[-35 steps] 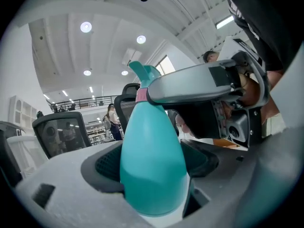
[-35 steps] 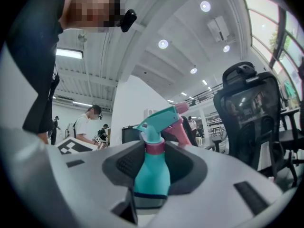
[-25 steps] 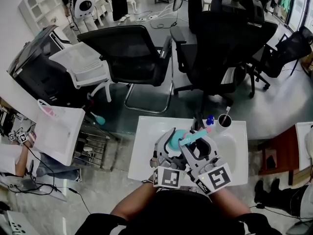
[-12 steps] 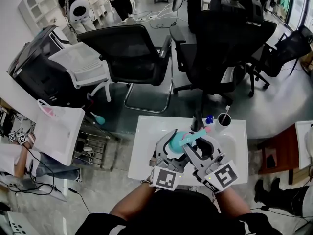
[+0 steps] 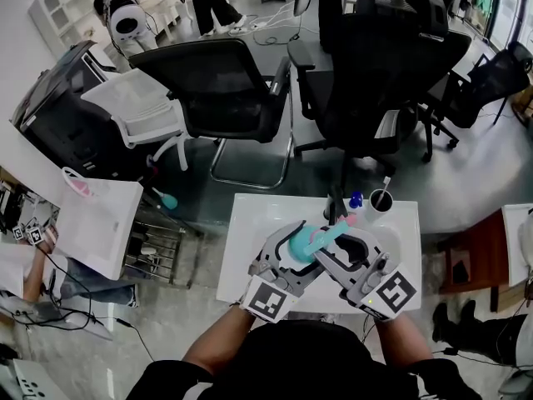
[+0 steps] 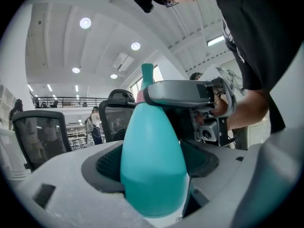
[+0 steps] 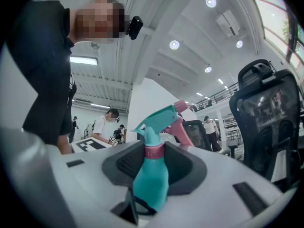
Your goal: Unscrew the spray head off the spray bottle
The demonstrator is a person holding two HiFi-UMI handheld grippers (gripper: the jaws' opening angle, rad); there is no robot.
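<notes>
The teal spray bottle hangs in the air over the white table. Its fat body is wedged between the pads of the left gripper, which clamps firmly on it. The spray head rises just past the fingertips of the right gripper, whose jaws have just been closing and now pinch the pink collar between them. Beyond both grippers' tips, a cup stands near the table's far edge.
</notes>
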